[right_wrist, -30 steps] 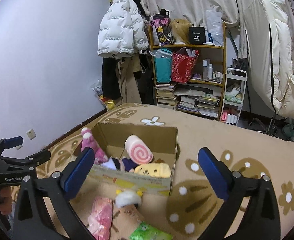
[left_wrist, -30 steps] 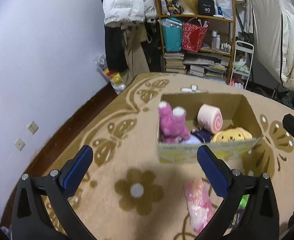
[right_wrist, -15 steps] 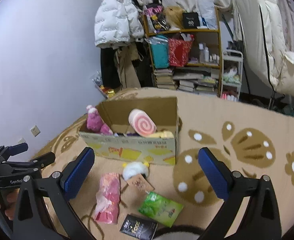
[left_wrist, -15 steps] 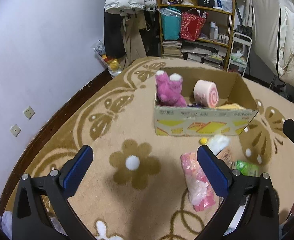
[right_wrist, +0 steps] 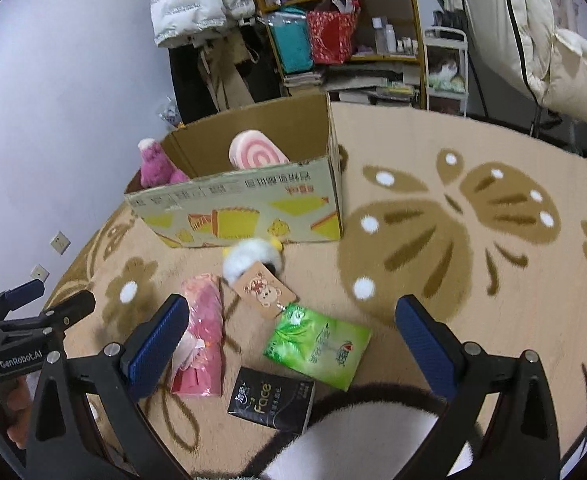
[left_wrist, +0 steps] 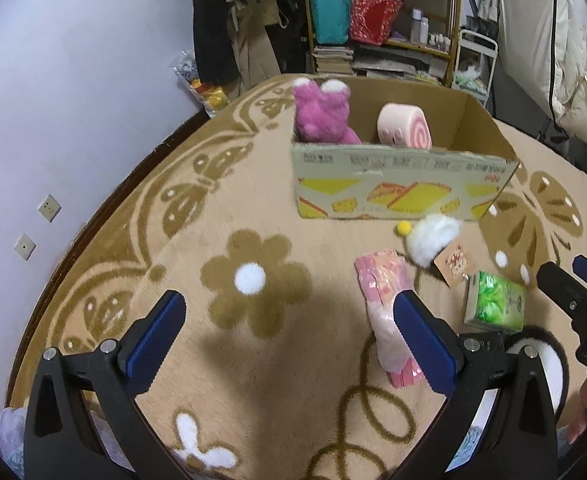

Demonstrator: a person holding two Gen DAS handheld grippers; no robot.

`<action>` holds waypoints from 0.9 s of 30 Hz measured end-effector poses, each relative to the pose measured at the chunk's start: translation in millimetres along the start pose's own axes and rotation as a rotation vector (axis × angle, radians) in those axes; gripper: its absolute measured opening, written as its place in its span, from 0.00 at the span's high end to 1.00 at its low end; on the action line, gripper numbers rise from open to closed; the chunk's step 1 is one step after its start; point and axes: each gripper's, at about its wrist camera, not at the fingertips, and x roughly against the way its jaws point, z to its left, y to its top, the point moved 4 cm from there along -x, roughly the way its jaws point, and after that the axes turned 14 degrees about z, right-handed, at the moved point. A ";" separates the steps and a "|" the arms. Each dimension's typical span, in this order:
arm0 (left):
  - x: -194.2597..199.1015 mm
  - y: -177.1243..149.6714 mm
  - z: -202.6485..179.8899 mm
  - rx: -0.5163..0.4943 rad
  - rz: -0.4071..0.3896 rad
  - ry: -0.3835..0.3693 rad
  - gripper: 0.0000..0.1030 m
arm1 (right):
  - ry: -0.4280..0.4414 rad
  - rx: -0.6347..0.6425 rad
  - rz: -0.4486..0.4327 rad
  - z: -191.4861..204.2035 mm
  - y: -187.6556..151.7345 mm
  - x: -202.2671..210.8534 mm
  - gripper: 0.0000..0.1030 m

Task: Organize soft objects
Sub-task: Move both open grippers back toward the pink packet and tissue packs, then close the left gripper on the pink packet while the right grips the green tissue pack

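Note:
A cardboard box (left_wrist: 401, 188) (right_wrist: 253, 208) stands on the carpet and holds a magenta plush (left_wrist: 321, 116) (right_wrist: 155, 166) and a pink swirl-roll plush (left_wrist: 405, 126) (right_wrist: 255, 154). In front of it lie a white fluffy toy with a tag (left_wrist: 433, 238) (right_wrist: 253, 260), a pink packet (left_wrist: 385, 304) (right_wrist: 203, 332), a green tissue pack (left_wrist: 495, 302) (right_wrist: 319, 344) and a black "Face" pack (right_wrist: 271, 398). My left gripper (left_wrist: 289, 344) is open and empty above the carpet, its right finger over the pink packet. My right gripper (right_wrist: 289, 344) is open and empty above the green pack.
A beige carpet (left_wrist: 253, 280) with brown flowers and butterflies covers the floor. A bookshelf (right_wrist: 345, 28) with bags, a hanging white jacket (right_wrist: 197, 0) and a pale chair (right_wrist: 553, 40) stand behind the box. A purple wall (left_wrist: 73, 80) with sockets runs along the left.
Both grippers have pulled back and tilted down from the box toward the items lying in front of it, which now show larger. Both stay open.

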 end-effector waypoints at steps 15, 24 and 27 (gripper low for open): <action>-33.5 -1.7 -17.3 -0.006 0.087 -0.029 0.00 | -0.006 -0.053 0.102 -8.1 0.6 -41.9 0.00; -50.2 0.5 -30.8 -0.027 0.121 -0.033 0.00 | -0.006 -0.094 0.153 -18.1 0.7 -64.3 0.00; -56.2 1.2 -36.1 -0.035 0.134 -0.032 0.00 | -0.003 -0.111 0.175 -21.3 0.2 -71.4 0.00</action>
